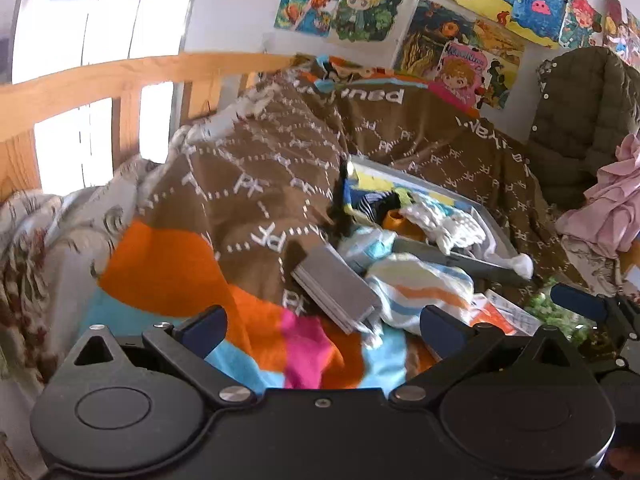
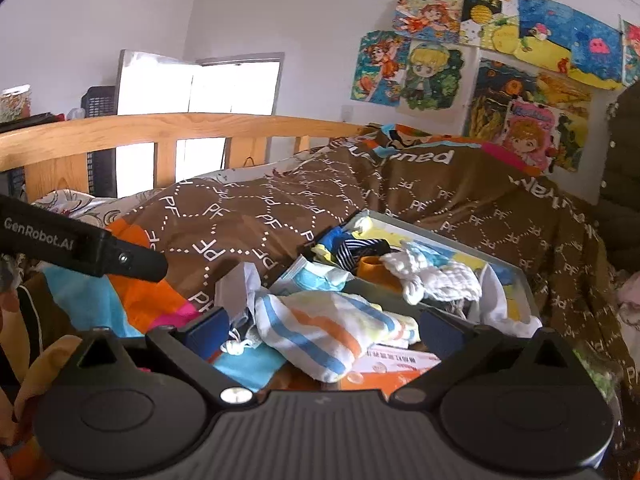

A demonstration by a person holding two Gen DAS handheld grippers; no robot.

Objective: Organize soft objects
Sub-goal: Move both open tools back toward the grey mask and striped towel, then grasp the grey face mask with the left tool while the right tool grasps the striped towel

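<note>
A grey box [image 1: 496, 236] [image 2: 524, 280] lies on a brown patterned blanket [image 1: 248, 184] [image 2: 256, 208], filled with socks and small cloths, including white ones [image 1: 444, 220] [image 2: 436, 276]. A striped white, blue and orange cloth [image 1: 420, 292] [image 2: 320, 332] lies in front of the box. My left gripper [image 1: 324, 328] is open and empty, above the blanket left of the striped cloth. My right gripper [image 2: 324, 328] is open, its jaws on either side of the striped cloth, not closed on it. The right gripper also shows at the left wrist view's right edge [image 1: 580, 300].
A grey flat block [image 1: 336, 292] rests on the blanket by the box. A wooden bed rail [image 1: 120, 76] [image 2: 160, 128] runs behind. An orange and white paper packet [image 2: 400, 364] lies under the striped cloth. A dark jacket [image 1: 580, 120] and pink clothes [image 1: 612, 200] sit at right.
</note>
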